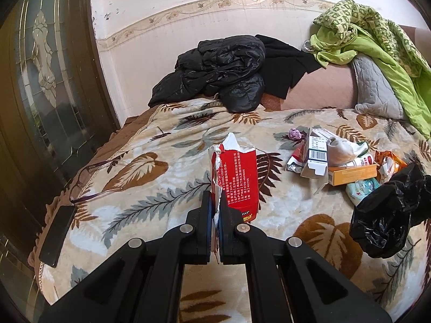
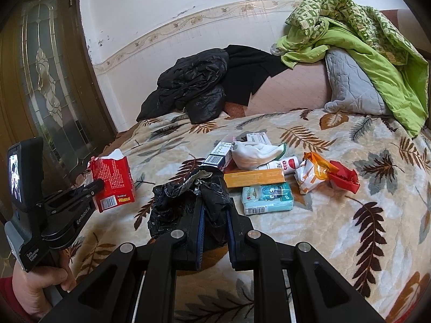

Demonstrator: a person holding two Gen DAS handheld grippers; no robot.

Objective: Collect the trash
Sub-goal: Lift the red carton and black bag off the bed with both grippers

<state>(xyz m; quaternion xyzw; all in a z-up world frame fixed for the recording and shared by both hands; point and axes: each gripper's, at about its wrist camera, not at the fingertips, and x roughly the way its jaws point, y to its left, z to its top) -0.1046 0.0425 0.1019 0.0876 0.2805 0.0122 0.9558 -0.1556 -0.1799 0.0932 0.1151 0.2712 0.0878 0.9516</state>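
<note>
While the left tool [image 1: 215,210] stood clamped on the torn edge of a red carton [image 1: 237,177], that carton hung upright just above the leaf-patterned blanket [image 1: 150,177] on the bed. In the right wrist view the same carton [image 2: 114,180] showed its barcode end downward, with the person's hand [image 2: 40,282] wrapped round the tool's handle at the lower left. The right tool [image 2: 214,215] was closed on a crumpled black plastic bag [image 2: 172,207], the film bunched between its blue pads, and the bag's mouth gaped open toward the litter.

Just beyond the bag lay the pile of trash: a pale blue tissue pack [image 2: 266,196], an orange box [image 2: 254,179] touching it, a white crumpled cloth [image 2: 253,153] resting on a barcode-printed carton [image 2: 215,158], a small white bottle [image 2: 285,164], an orange and white wrapper [image 2: 309,175] and a red plastic piece [image 2: 346,179] to the right. A purple crumpled ball [image 1: 295,134] sat at the far edge of the heap.

Off to the left, near the bed's edge, lay a pair of glasses [image 1: 91,180] and a dark phone [image 1: 56,234]. Farther back a black puffer jacket [image 1: 215,72] was heaped against the wall, and a green quilt [image 1: 377,43] draped over a grey pillow [image 1: 374,86].
</note>
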